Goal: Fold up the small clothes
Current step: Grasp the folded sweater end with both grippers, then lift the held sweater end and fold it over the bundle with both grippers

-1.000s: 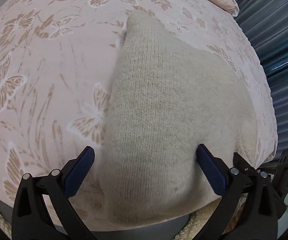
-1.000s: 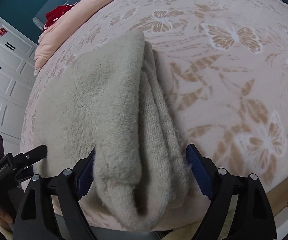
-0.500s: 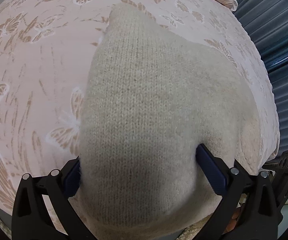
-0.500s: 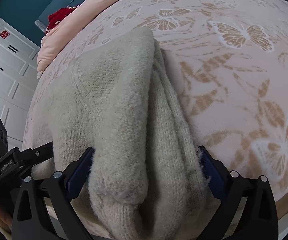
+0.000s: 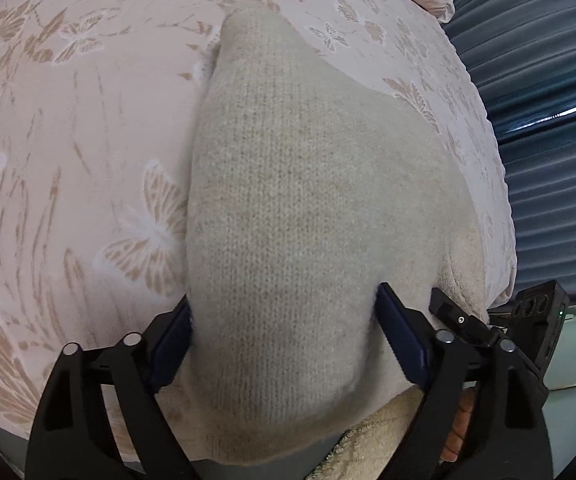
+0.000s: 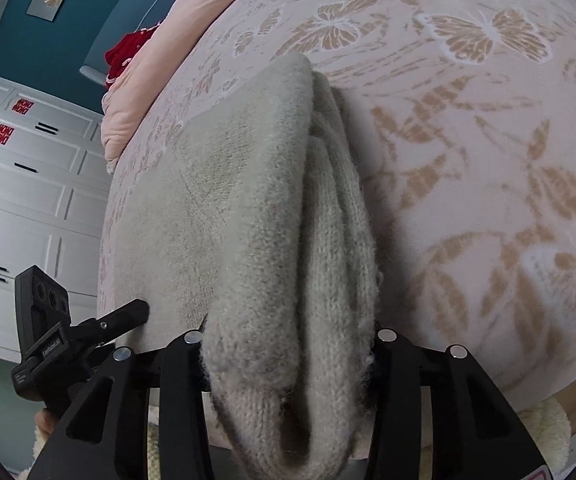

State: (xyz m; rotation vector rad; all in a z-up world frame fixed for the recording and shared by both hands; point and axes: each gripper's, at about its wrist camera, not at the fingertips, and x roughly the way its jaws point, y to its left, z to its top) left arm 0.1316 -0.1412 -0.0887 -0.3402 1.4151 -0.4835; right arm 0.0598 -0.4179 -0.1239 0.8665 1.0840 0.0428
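Both claws angled down over bed (image 5: pixel 88 160). Left claw (image 5: pixel 284 344) closing around sweater (image 5: pixel 308 200) edge. Right claw (image 6: pixel 288 364) closing, gripping folded layers.

A bed (image 5: pixel 88 140) with a pink butterfly-print cover carries a folded beige knit (image 5: pixel 308 200), which lies at its near edge, layers stacked along one side. A pink pillow (image 6: pixel 144 92) sits at the far end.

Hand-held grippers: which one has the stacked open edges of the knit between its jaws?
The right hand-held gripper, jaws closing on the layered edge of the beige knit. The left hand-held gripper straddles a smooth rounded fold.
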